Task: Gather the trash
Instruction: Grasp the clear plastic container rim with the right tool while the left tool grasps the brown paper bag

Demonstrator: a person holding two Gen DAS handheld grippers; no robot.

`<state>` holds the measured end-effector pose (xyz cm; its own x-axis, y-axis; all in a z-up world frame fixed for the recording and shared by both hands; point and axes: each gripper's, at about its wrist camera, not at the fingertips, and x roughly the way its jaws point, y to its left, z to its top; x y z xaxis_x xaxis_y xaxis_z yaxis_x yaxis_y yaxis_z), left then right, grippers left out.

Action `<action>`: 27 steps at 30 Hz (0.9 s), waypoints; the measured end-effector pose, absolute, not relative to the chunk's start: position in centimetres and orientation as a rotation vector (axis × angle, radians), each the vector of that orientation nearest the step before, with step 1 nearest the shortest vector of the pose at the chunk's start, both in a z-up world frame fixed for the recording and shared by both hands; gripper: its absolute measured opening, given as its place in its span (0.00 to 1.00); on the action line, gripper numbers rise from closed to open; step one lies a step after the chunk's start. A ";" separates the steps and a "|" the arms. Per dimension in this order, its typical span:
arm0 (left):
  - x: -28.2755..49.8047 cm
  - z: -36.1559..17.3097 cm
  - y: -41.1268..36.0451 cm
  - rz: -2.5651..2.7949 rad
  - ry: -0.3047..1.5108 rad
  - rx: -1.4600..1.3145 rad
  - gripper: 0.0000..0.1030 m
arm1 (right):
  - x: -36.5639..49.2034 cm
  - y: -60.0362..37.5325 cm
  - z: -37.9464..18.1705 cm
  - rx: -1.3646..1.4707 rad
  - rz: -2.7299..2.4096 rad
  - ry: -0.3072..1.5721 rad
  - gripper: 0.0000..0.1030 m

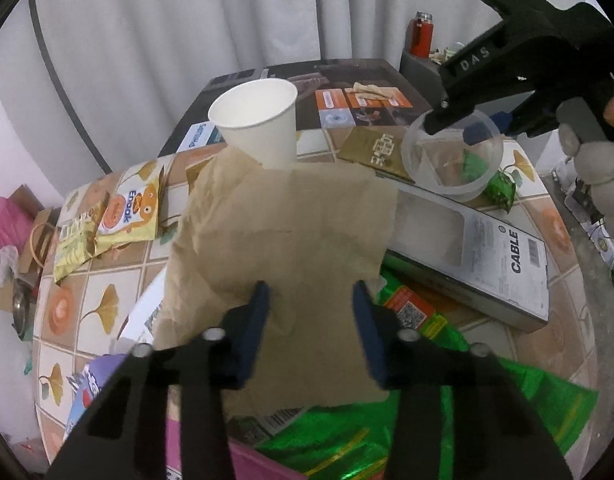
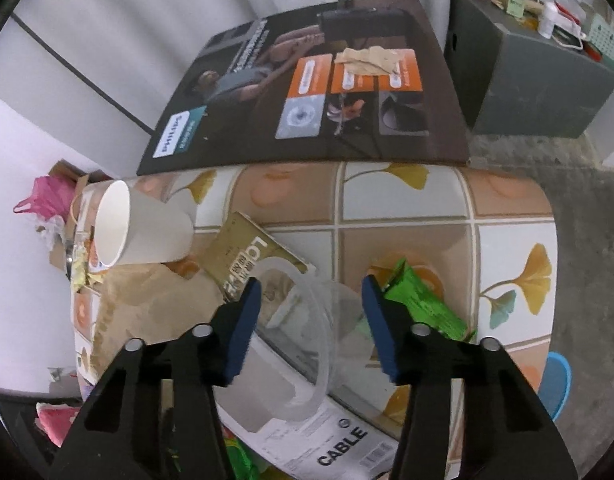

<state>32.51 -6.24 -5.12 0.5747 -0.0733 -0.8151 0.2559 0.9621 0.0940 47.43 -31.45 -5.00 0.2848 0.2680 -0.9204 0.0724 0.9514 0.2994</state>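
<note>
Between the left gripper's (image 1: 310, 300) blue pads, which stand spread apart, lies a crumpled brown paper bag (image 1: 283, 236); no pad is seen pressing it, so the gripper is open over the bag. Below and to the right of that gripper a shiny green wrapper (image 1: 427, 436) spreads across the tiled table (image 1: 103, 300). Left of the bag sits a yellow snack packet (image 1: 119, 216). Just beyond the bag's far edge a white paper cup (image 1: 259, 120) rests with its mouth toward the camera. Right of the bag a white box marked CABLE (image 1: 503, 256) lies flat.

Ahead of the right gripper (image 2: 310, 312), a clear plastic cup (image 2: 307, 320) lies between the spread pads; the left pad sits at the rim, the right pad near the cup's far side. Whether either touches is unclear; the jaws are wide, not clamped. The cup rests on the box marked CABLE, with a small green wrapper (image 2: 423, 304) just right of the right pad. A gold packet (image 2: 247, 256) lies just beyond the left pad. Farther off, a large dark printed carton (image 2: 307, 80) stands past the table edge, with a grey bin (image 2: 527, 80) to its right.
</note>
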 end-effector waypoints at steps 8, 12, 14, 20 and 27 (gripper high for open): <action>32.1 -5.3 -5.3 -0.237 0.943 0.139 0.00 | 46.3 -32.3 -5.5 0.297 0.106 1.310 0.11; 31.5 -4.5 -4.6 -0.261 0.905 0.091 0.00 | 45.4 -32.6 -5.4 0.293 0.107 1.302 0.06; 31.3 -4.1 -4.3 -0.275 0.901 0.068 0.00 | 45.1 -32.7 -5.2 0.286 0.107 1.288 0.06; 31.1 -2.1 -5.0 -0.337 0.847 0.112 0.09 | 44.0 -33.1 -3.7 0.269 0.114 1.228 0.06; 33.8 -3.3 -8.6 -0.220 0.826 0.397 0.77 | 43.1 -33.0 -3.2 0.264 0.142 1.198 0.06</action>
